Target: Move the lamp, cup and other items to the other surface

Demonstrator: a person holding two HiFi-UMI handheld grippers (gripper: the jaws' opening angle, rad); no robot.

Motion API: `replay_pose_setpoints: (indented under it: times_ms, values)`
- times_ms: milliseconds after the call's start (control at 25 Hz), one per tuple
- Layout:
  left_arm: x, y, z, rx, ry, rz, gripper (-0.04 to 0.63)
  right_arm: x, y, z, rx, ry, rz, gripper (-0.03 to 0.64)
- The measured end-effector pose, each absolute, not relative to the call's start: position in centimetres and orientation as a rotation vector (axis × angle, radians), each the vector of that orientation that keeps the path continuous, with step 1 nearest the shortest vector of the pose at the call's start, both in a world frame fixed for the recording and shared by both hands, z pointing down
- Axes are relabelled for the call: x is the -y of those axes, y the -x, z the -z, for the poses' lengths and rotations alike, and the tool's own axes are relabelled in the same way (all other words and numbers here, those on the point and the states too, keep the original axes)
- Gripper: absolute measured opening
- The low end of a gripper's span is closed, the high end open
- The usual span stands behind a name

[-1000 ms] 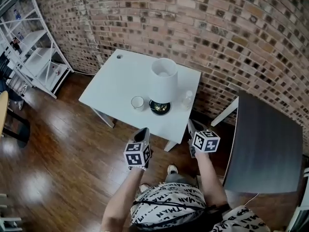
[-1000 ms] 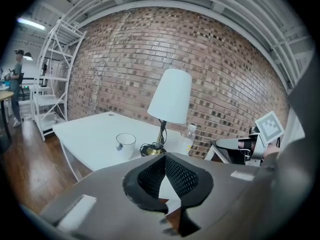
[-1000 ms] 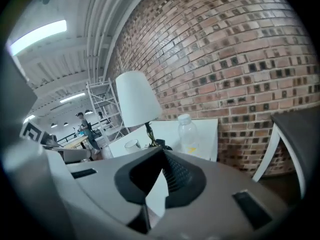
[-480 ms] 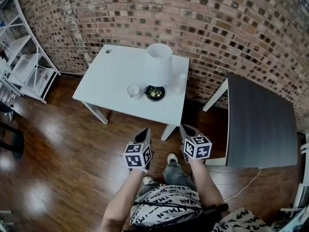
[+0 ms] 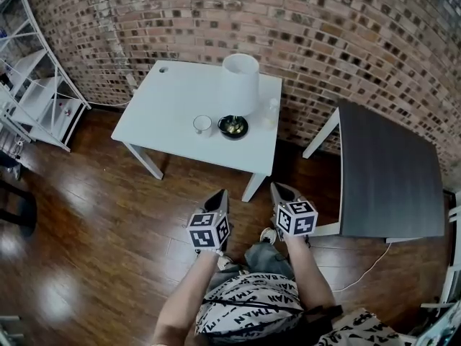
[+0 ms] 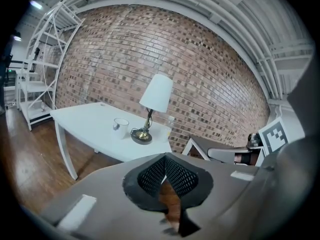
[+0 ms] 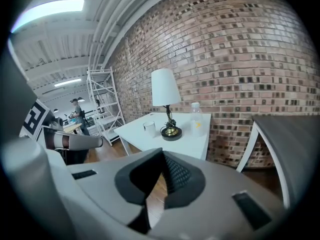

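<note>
A lamp (image 5: 240, 83) with a white shade and a brass base stands on the white table (image 5: 176, 103) by the brick wall. A white cup (image 5: 203, 125) is just left of the base, and a clear bottle (image 5: 271, 114) stands to its right. The dark table (image 5: 389, 175) is at the right. My left gripper (image 5: 218, 197) and right gripper (image 5: 277, 190) hang side by side over the wood floor, short of the white table's near edge. Both are shut with nothing in them. The left gripper view shows the lamp (image 6: 157, 93) and cup (image 6: 120, 125) ahead; the right gripper view shows the lamp (image 7: 165, 86), cup (image 7: 149, 128) and bottle (image 7: 196, 118).
A white shelf unit (image 5: 36, 85) stands at the far left against the wall. A white cable (image 5: 367, 269) lies on the floor near the dark table's front leg. A person (image 7: 77, 111) stands far off by more shelving.
Both grippers have shifted across the floor. The white table now sits higher and smaller in the head view, and more of the dark table shows. The jaws look the same.
</note>
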State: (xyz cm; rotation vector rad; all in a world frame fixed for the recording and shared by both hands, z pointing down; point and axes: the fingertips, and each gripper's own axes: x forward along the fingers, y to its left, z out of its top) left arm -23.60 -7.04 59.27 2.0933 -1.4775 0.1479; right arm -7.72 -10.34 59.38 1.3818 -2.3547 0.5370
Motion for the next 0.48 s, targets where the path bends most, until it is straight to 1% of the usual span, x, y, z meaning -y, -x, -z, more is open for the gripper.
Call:
replay_pose_setpoints:
  times_ms: [480]
  values:
    - [5.6, 23.2, -58.7, 1.476, -2.109, -0.139, 0.003, 9.2, 7.3, -59.0, 2.357, -1.395, -0.524, 0.0]
